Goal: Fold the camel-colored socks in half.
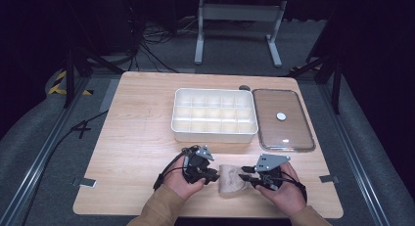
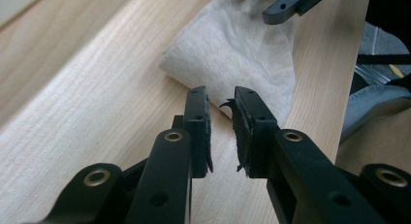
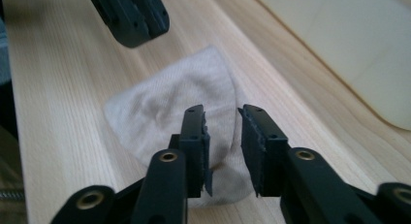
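1. One beige sock [image 1: 232, 179] lies flat on the desk [image 1: 137, 133] near its front edge, a little right of the middle, between the two grippers.
2. One white compartment box [image 1: 214, 115] stands past the sock toward the far edge, its cells in three rows. One clear lid [image 1: 282, 119] with a white knob lies flat just beside the box, toward the right edge.
3. Nothing lies between the grippers and the sock; the box and lid are well apart from it.
4. The left gripper [image 1: 214, 176] is held low at the sock's left end, its jaws pointing right. In the left gripper view [image 2: 220, 112] the jaws stand slightly apart over the sock's edge, nothing pressed between the pads.
5. The right gripper [image 1: 243, 173] is held at the sock's right end, jaws pointing left. In the right gripper view [image 3: 222, 129] the jaws stand apart above the sock, which shows through the gap; the pads do not clamp it.
6. Both forearms, in tan sleeves, come in over the front edge, each hand wrapped around its gripper.
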The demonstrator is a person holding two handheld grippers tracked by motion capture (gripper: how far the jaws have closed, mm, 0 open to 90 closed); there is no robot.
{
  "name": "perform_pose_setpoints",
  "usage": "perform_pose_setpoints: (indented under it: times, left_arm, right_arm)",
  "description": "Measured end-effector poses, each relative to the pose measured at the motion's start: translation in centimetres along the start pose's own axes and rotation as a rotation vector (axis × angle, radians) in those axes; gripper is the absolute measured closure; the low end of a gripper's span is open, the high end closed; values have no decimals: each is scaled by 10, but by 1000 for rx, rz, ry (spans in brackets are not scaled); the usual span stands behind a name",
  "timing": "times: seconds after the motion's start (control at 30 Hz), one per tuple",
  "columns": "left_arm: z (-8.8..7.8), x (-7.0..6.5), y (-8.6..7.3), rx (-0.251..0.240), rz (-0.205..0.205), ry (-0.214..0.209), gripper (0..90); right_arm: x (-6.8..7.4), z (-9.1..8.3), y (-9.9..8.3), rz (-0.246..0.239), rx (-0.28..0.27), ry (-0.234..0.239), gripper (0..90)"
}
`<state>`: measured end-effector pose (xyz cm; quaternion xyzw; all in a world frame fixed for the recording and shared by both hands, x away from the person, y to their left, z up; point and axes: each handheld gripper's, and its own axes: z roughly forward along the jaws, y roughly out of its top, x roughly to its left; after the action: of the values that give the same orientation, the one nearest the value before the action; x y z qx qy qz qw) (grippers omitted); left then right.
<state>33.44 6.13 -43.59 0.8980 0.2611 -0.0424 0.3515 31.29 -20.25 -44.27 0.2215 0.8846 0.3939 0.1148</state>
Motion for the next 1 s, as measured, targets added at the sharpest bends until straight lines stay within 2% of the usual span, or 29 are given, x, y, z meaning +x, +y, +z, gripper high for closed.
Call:
perform_pose_setpoints:
  times: [0.1, 0.17, 0.3, 0.5, 0.63, 0.67, 0.83, 1.0]
  left_arm:
    - [-1, -2, 0, -12, -3, 13, 770]
    - [0, -3, 0, -13, -5, 11, 769]
    - [0, -4, -1, -9, -4, 18, 769]
    - [0, -2, -3, -7, -4, 34, 768]
    - [0, -2, -5, -5, -8, 37, 768]
    - [0, -1, -5, -1, 3, 38, 768]
    - [2, 1, -7, 2, -15, 35, 763]
    - [5, 2, -8, 29, -4, 36, 758]
  right_arm:
    - [1, -6, 2, 80, -33, -5, 831]
    - [3, -6, 3, 94, -32, -2, 878]
    - [10, 4, 2, 86, 3, 23, 890]
    - [14, 17, 1, 78, 19, 26, 888]
    - [11, 24, -4, 60, 47, 16, 889]
    - [10, 26, -5, 62, 46, 16, 890]
    - [6, 27, -8, 70, 43, 3, 891]
    - [5, 29, -8, 53, 42, 5, 891]
